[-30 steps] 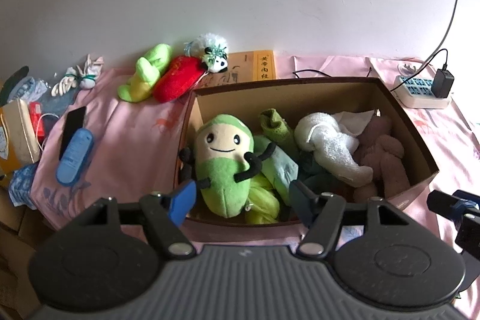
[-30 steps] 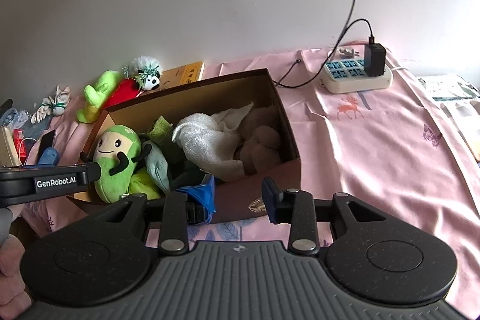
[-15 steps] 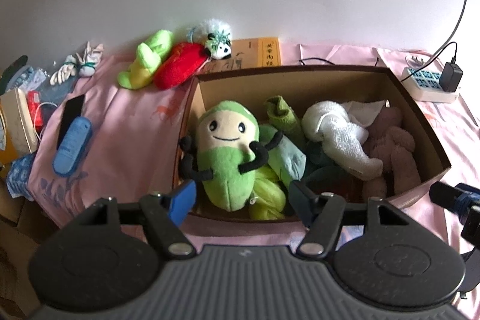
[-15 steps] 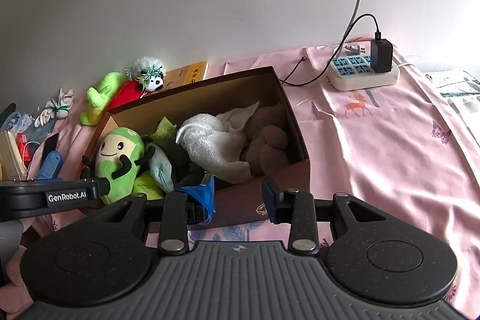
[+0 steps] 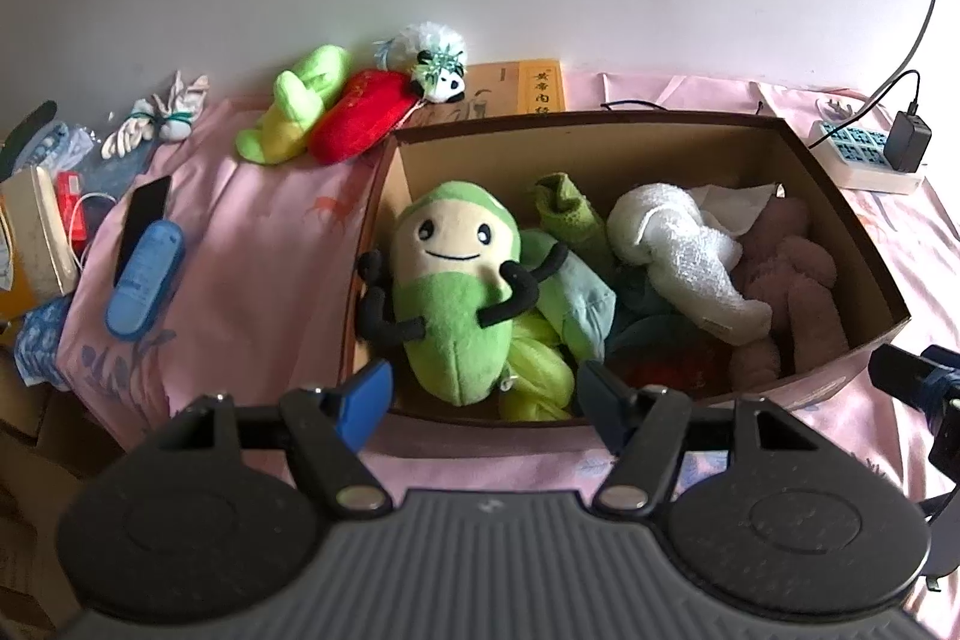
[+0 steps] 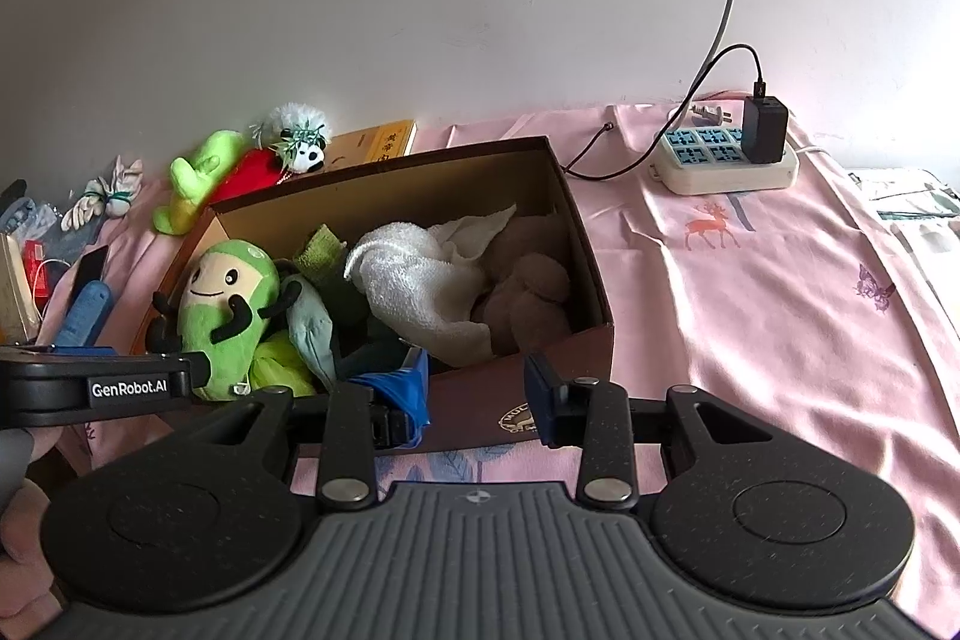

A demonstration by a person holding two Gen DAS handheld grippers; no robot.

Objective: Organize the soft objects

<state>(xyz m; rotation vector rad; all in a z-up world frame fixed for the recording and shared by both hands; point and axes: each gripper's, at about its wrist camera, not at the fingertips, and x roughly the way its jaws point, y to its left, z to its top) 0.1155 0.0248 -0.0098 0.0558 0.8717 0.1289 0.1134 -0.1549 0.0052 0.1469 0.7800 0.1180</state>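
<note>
Far left of the left gripper (image 5: 483,394), a lime-green plush (image 5: 294,112) and red plush cushion (image 5: 360,115) wait outside by the wall, likely next. Its jaws gape wide, empty, just ahead of them the smiling green bean doll (image 5: 456,280) propped in the brown cardboard box (image 5: 840,196). Rightward, white terry towel (image 6: 420,292); right gripper (image 6: 477,394) parted, holding nothing.

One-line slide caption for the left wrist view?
Open left gripper poised over a brown cardboard box holding a smiling green plush toy, white towel and brown plush toy.
</note>
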